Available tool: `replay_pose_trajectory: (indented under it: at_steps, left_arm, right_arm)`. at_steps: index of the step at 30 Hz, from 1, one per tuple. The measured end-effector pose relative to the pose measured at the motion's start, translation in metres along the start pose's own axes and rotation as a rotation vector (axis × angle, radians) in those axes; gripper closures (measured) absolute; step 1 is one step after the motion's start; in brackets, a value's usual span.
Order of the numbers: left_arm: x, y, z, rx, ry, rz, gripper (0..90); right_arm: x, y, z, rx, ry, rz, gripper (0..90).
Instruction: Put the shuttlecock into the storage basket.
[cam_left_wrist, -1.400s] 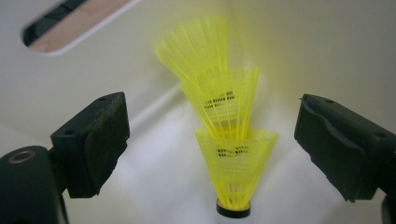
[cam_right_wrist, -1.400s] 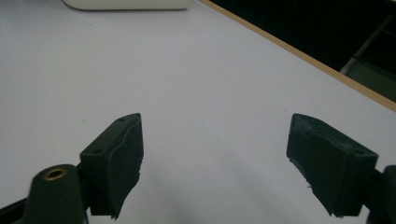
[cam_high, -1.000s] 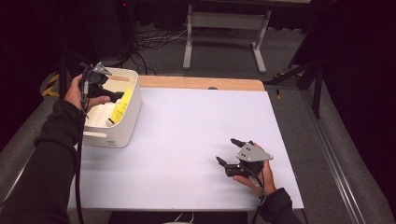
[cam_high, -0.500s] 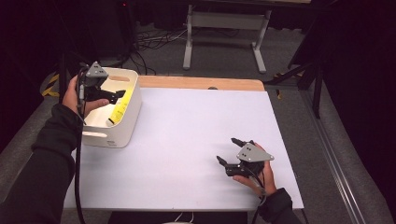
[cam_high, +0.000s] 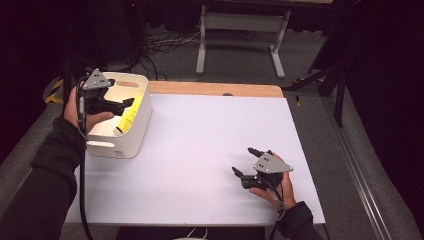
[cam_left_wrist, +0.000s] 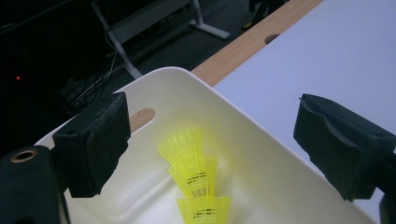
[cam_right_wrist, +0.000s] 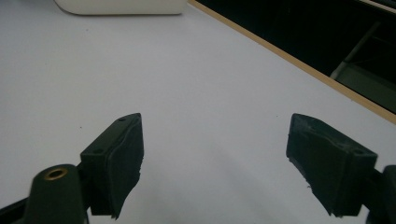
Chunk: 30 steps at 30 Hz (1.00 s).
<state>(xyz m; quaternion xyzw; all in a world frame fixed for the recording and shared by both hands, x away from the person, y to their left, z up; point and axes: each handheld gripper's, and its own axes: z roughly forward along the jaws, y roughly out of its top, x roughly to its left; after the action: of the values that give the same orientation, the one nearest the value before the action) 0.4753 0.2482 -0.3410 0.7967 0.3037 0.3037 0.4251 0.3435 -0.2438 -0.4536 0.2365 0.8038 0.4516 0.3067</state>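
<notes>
**Dim workshop surrounds a lit white tabletop**

A white table (cam_high: 200, 150) with a bare wooden strip (cam_high: 215, 89) along its far edge stands under bright light while the room beyond falls into near darkness. Ahead of the left gripper (cam_high: 107, 102), past the wooden strip, a grey carpeted floor (cam_high: 250, 60) carries a tangle of dark cables (cam_high: 160, 45) and the pale metal legs of a stand (cam_high: 240, 30). To the outer side of the right gripper (cam_high: 252, 165), a grey floor rail (cam_high: 357, 165) runs alongside the table, near black angled stand legs (cam_high: 325, 80).
</notes>
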Motion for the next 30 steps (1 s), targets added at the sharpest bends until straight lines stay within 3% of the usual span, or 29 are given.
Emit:
replay_pose_trajectory:
  at_steps: [18, 24, 26, 30]
  left_arm:
    - [-0.028, -0.003, -0.022, -0.128, -0.04, 0.036, 10.6]
    - [-0.037, -0.005, -0.025, -0.15, -0.05, 0.055, 9.8]
    - [-0.04, -0.007, -0.025, -0.161, -0.062, 0.041, 9.4]
    - [-0.046, -0.008, -0.029, -0.179, -0.061, 0.062, 8.0]
  right_arm:
    - [0.002, 0.001, 0.001, 0.003, -0.003, -0.004, 20.0]
    - [0.002, 0.001, 0.001, 0.003, -0.002, -0.006, 20.0]
    - [0.003, 0.001, 0.001, 0.003, -0.002, -0.007, 19.9]
    - [0.003, 0.001, 0.001, 0.004, -0.003, -0.006, 19.7]
